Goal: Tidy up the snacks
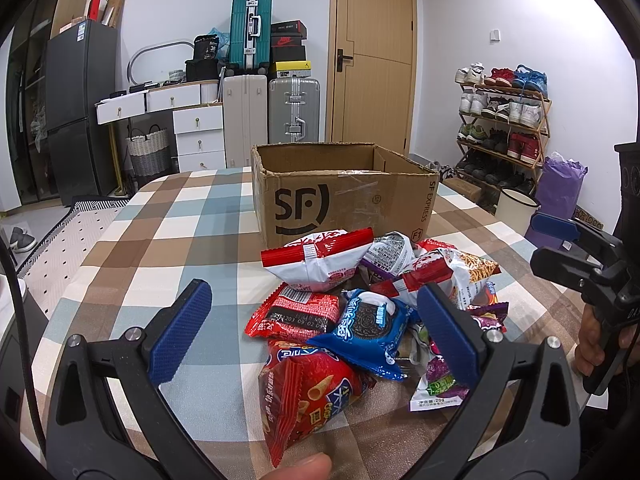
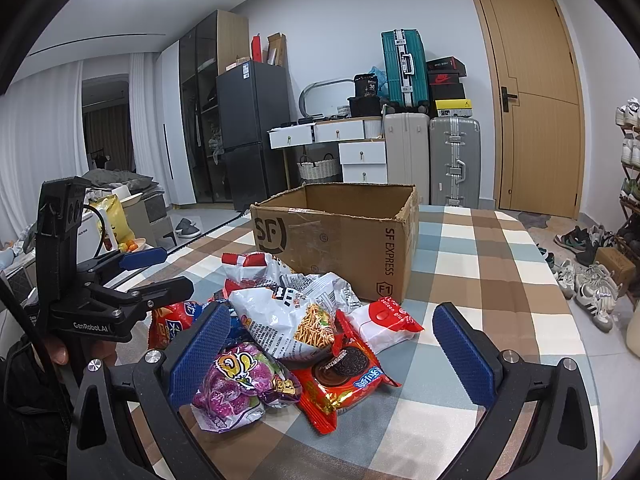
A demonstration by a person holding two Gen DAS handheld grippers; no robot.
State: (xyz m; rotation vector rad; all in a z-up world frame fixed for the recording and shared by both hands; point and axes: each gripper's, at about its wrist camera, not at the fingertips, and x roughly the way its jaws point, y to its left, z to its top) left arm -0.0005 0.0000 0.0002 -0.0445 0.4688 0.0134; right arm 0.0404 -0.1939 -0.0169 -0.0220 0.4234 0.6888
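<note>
Both hand-held grippers, left (image 1: 312, 328) and right (image 2: 332, 352), hover spread over the snack pile (image 1: 376, 304); the box (image 1: 340, 192) lies just beyond, toward the table's far edge.

Suitcases (image 1: 294, 110), fridge (image 1: 82, 108) — shoe rack (image 1: 502, 128); wooden door (image 1: 374, 52).

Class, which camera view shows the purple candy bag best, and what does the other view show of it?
The right wrist view: the purple candy bag lies whole and close, between the open right claw fingers. In the left wrist view, only parts of the bag show, behind a finger of the open left claw.
</note>
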